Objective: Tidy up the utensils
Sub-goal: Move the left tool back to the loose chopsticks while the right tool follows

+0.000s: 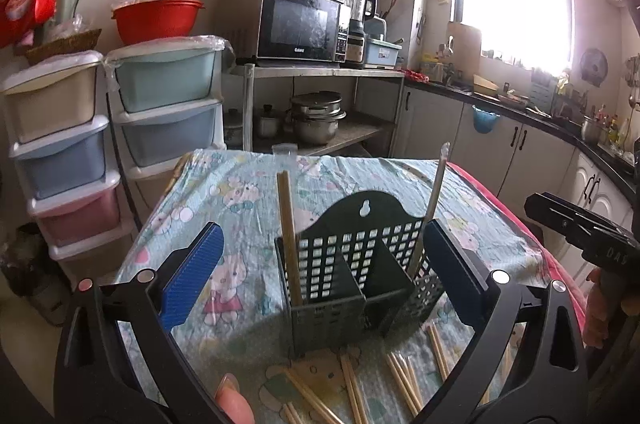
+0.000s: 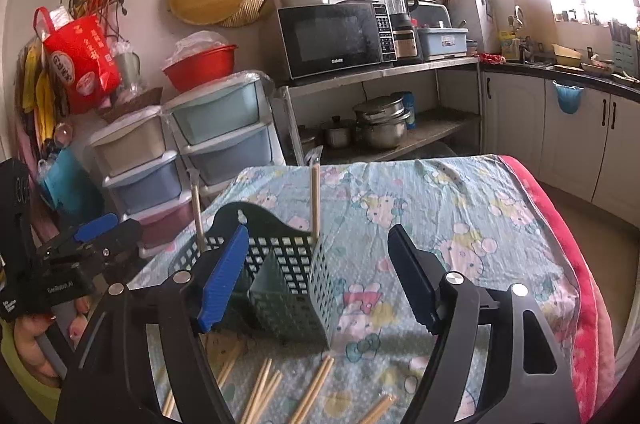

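A dark green perforated utensil holder [image 1: 328,308] [image 2: 296,312] with two compartments stands on the cartoon-print tablecloth [image 1: 240,191] [image 2: 440,199]. One wrapped chopstick pair [image 1: 288,224] [image 2: 196,212] stands in its left compartment and another [image 1: 434,191] [image 2: 315,199] in its right. Several loose chopsticks [image 1: 352,384] [image 2: 264,388] lie on the cloth in front of the holder. My left gripper [image 1: 322,228] is open wide, its fingers either side of the holder and not pressing it. My right gripper [image 2: 317,230] is open just right of the holder, holding nothing.
Stacked plastic drawers [image 1: 168,103] stand beyond the table's far left corner. A metal shelf with a microwave [image 1: 300,23] and pots is behind the table. Kitchen cabinets [image 1: 520,143] run along the right. A red blanket edge [image 2: 560,244] borders the table's right side.
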A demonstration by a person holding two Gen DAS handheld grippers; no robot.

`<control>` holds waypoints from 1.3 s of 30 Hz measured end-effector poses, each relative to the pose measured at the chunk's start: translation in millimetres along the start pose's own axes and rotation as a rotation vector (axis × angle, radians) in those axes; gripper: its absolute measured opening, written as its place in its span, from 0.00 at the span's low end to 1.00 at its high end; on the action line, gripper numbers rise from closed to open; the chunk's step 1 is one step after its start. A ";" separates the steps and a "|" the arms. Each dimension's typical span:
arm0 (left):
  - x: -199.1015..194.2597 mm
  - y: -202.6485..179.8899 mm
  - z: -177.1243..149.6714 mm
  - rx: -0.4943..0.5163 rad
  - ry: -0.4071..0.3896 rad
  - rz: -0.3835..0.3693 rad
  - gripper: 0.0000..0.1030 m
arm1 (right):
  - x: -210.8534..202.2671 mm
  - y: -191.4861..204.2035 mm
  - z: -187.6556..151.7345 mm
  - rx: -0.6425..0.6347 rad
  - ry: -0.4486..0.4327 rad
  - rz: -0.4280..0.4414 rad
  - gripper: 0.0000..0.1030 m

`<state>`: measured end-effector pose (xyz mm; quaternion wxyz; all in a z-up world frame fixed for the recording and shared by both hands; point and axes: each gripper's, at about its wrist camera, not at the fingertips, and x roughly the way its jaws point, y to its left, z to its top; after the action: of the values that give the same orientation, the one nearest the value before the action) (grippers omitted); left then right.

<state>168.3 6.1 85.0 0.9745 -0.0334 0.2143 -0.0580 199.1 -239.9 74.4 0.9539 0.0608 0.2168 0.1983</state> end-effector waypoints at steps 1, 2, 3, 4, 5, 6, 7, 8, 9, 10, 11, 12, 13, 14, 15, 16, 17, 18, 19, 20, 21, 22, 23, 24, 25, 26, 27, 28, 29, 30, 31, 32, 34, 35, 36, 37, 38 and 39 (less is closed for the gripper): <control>-0.8 0.8 -2.2 -0.004 0.004 -0.001 0.90 | -0.9 0.3 -1.9 -0.002 0.005 0.000 0.68; -1.5 1.9 -4.4 -0.009 0.009 -0.001 0.90 | -2.1 0.8 -4.4 -0.003 0.011 0.001 0.68; -2.4 3.0 -6.8 -0.014 0.014 -0.003 0.90 | -2.8 0.8 -6.6 -0.004 0.016 0.003 0.68; -3.3 3.3 -9.6 -0.017 0.018 -0.003 0.90 | -3.3 1.5 -8.5 -0.007 0.023 0.004 0.68; -3.8 4.2 -12.1 -0.021 0.023 -0.002 0.90 | -3.7 2.3 -11.2 -0.010 0.030 0.005 0.68; -4.4 5.4 -15.0 -0.026 0.028 -0.002 0.90 | -3.8 2.4 -13.2 -0.012 0.034 0.005 0.68; -4.8 6.7 -18.3 -0.031 0.035 -0.002 0.90 | -3.6 2.6 -15.8 -0.012 0.042 0.006 0.68; -4.6 8.7 -22.3 -0.037 0.045 -0.004 0.90 | -3.1 2.6 -19.3 -0.012 0.053 0.008 0.68; -4.2 9.3 -25.4 -0.041 0.050 -0.003 0.90 | -2.2 3.0 -21.2 -0.012 0.061 0.010 0.68; -2.7 12.0 -29.1 -0.048 0.063 0.003 0.90 | -1.5 2.9 -24.2 -0.011 0.071 0.011 0.68; -1.7 14.4 -32.7 -0.053 0.073 0.006 0.90 | -0.6 2.6 -27.3 -0.011 0.081 0.012 0.68; -0.9 16.2 -36.3 -0.060 0.082 0.009 0.90 | -0.6 2.8 -29.5 -0.011 0.088 0.011 0.68; 0.5 19.0 -40.9 -0.068 0.096 0.011 0.89 | -0.2 2.5 -31.6 -0.010 0.096 0.011 0.67; 1.3 21.4 -45.1 -0.073 0.107 0.011 0.89 | 0.6 2.6 -33.8 -0.009 0.103 0.011 0.67; 2.6 23.4 -49.1 -0.077 0.119 0.013 0.89 | 1.3 2.5 -37.0 -0.009 0.112 0.013 0.67; 3.8 25.0 -53.1 -0.081 0.130 0.016 0.89 | 1.9 2.7 -39.4 -0.009 0.119 0.014 0.67; 4.9 26.5 -57.1 -0.084 0.139 0.016 0.89 | 2.6 3.0 -41.8 -0.009 0.126 0.015 0.67; 5.5 27.5 -60.1 -0.088 0.146 0.017 0.89 | 3.3 3.4 -44.5 -0.009 0.133 0.016 0.67; 6.3 29.5 -64.6 -0.094 0.158 0.016 0.89 | 3.7 3.7 -46.4 -0.009 0.138 0.017 0.67; 7.0 30.7 -67.7 -0.098 0.166 0.015 0.89 | 4.4 4.1 -48.9 -0.009 0.146 0.017 0.67; 8.2 32.3 -70.8 -0.102 0.177 0.017 0.88 | 4.9 4.6 -50.7 -0.010 0.151 0.017 0.67; 9.6 34.1 -74.6 -0.108 0.190 0.018 0.87 | 5.8 4.2 -52.7 -0.011 0.157 0.017 0.67; 11.1 35.8 -77.9 -0.115 0.203 0.014 0.86 | 6.2 4.4 -54.5 -0.011 0.163 0.016 0.67; 13.1 37.3 -80.7 -0.121 0.215 0.012 0.84 | 6.9 4.5 -56.6 -0.010 0.170 0.017 0.67; 14.2 38.8 -84.3 -0.127 0.225 0.008 0.80 | 7.7 4.5 -58.4 -0.010 0.176 0.018 0.67; 14.6 39.1 -86.0 -0.132 0.232 0.005 0.78 | 8.9 4.6 -60.9 -0.009 0.184 0.018 0.67; 15.5 40.1 -88.6 -0.138 0.240 0.003 0.74 | 9.5 4.9 -62.7 -0.009 0.190 0.018 0.67; 17.2 41.8 -91.9 -0.147 0.254 -0.001 0.71 | 10.6 5.0 -65.0 -0.008 0.198 0.017 0.67; 18.1 42.2 -93.1 -0.151 0.261 -0.003 0.70 | 12.0 5.2 -67.2 -0.008 0.206 0.019 0.65; 19.2 43.4 -95.4 -0.157 0.269 -0.006 0.67 | 12.9 5.3 -69.0 -0.009 0.213 0.020 0.64; 20.6 44.5 -97.9 -0.161 0.279 -0.010 0.65 | 14.2 4.8 -70.8 -0.009 0.222 0.020 0.63; 21.6 44.9 -99.7 -0.164 0.287 -0.013 0.64 | 15.8 4.7 -73.3 -0.009 0.234 0.021 0.61; 24.4 46.4 -104.2 -0.174 0.307 -0.025 0.63 | 18.2 5.1 -76.1 -0.010 0.250 0.024 0.59; 25.8 46.5 -106.2 -0.177 0.317 -0.032 0.62 | 20.2 5.6 -78.4 -0.011 0.263 0.027 0.58; 26.4 45.6 -107.3 -0.178 0.325 -0.035 0.60 | 21.5 6.2 -79.9 -0.013 0.272 0.029 0.57; 28.2 45.8 -109.7 -0.181 0.338 -0.041 0.59 | 23.4 6.9 -81.7 -0.014 0.282 0.030 0.55; 29.8 45.8 -111.8 -0.184 0.349 -0.048 0.58 | 25.2 6.8 -83.0 -0.014 0.288 0.032 0.53; 31.3 45.2 -112.6 -0.185 0.356 -0.053 0.56 | 27.2 7.4 -84.5 -0.015 0.297 0.035 0.53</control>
<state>153.5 42.4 -34.1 0.9121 -0.1175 0.3868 -0.0685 182.0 -219.6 -10.6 0.9081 0.0274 0.3530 0.2235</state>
